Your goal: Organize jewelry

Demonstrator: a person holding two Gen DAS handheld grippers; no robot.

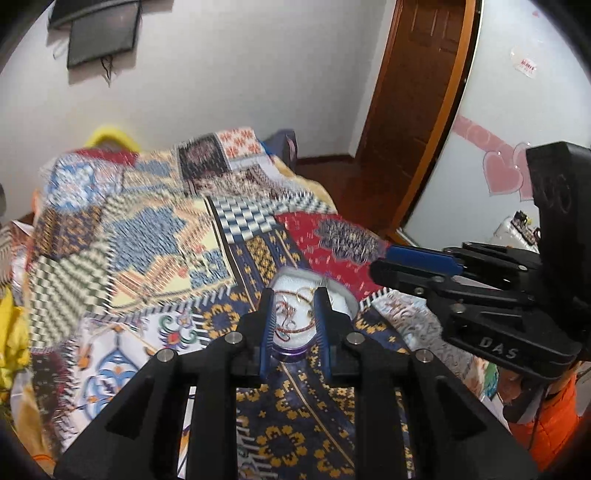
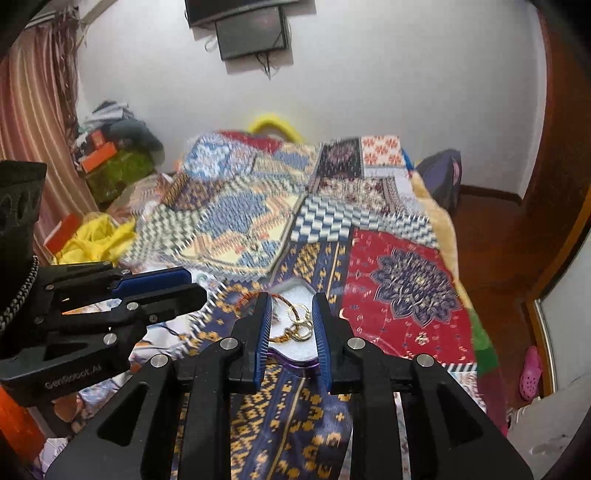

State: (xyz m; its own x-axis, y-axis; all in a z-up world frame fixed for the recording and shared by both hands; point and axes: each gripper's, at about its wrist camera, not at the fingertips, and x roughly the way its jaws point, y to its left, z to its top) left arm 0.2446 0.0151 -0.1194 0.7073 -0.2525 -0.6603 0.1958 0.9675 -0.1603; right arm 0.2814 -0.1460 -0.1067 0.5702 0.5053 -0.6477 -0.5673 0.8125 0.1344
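Observation:
A white foam pad with a purple rim lies on the patterned bedspread and holds tangled jewelry: a beaded bracelet and gold rings. My left gripper is open just above and in front of the pad, holding nothing. In the right wrist view the same pad shows a beaded bracelet and gold rings. My right gripper is open over it and empty. Each gripper shows in the other's view: the right one on the right, the left one on the left.
The patchwork bedspread covers the bed. Yellow cloth and boxes sit at the left. A wooden door and wooden floor lie at the right. A dark screen hangs on the wall.

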